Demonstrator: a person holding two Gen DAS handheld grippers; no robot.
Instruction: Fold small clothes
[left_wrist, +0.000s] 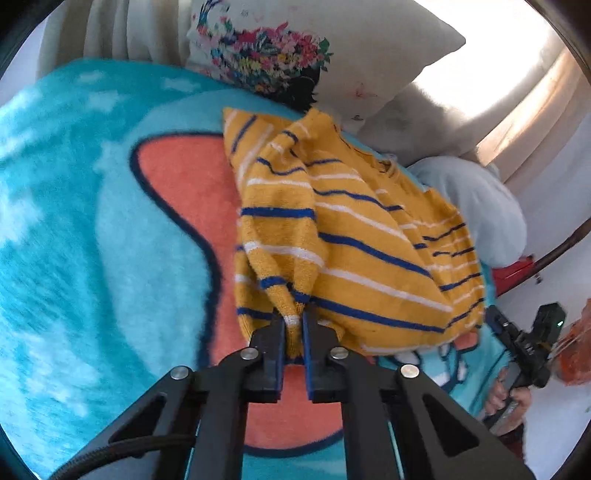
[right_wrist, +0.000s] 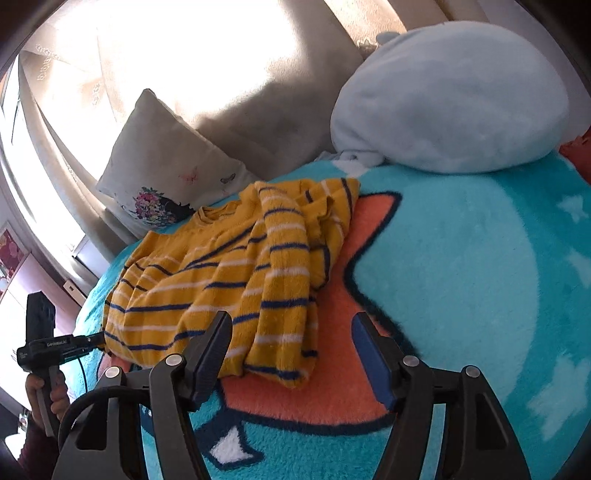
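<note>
Slippage is the risk — left gripper (left_wrist: 294, 325) fingers pinch only a thin edge of the striped sweater (left_wrist: 343, 236), bunched on the fleece blanket (left_wrist: 92, 221); right gripper (right_wrist: 291, 354) hovers spread apart, holding nothing.

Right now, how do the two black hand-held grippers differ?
The left gripper has its jaws shut on the yellow striped knit sweater; the right gripper has its jaws wide apart, holding nothing, near the sweater's edge. Both are black with blue pads, above the turquoise fleece blanket.
</note>
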